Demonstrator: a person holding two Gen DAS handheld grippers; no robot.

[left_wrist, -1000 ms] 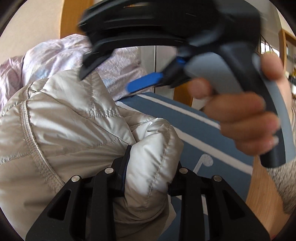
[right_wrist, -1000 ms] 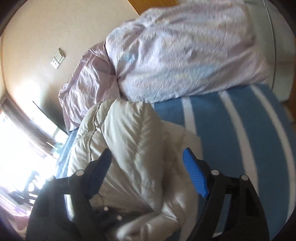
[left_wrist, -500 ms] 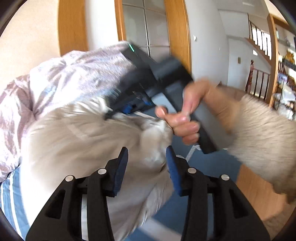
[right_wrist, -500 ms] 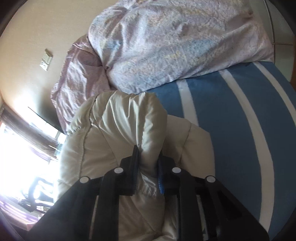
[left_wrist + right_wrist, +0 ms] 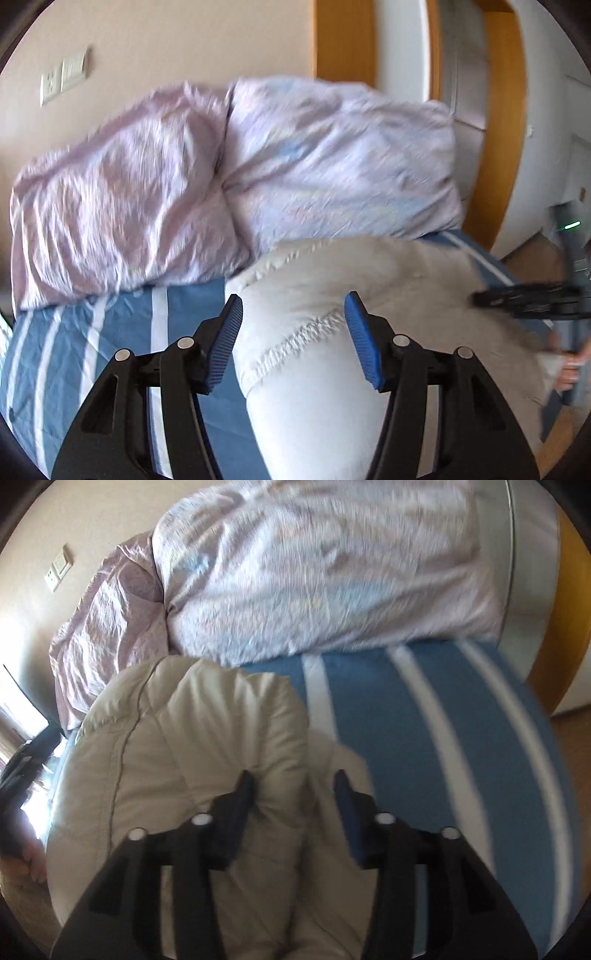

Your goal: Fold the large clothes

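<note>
A cream quilted puffer jacket lies bunched on a blue bed sheet with white stripes. My left gripper is open, its blue pads on either side of a jacket fold without pinching it. In the right wrist view the jacket fills the lower left. My right gripper is open, jaws apart over a puffed jacket fold. The right gripper also shows, blurred, at the right edge of the left wrist view.
Two crumpled lilac pillows lie against the beige wall behind the jacket. A wooden door frame and floor stand at the right of the bed. A wall socket is up left.
The left gripper has opened and let go of the jacket. The right gripper, shut on a jacket fold half a second ago, has opened. Both views have shifted toward the pillows.
</note>
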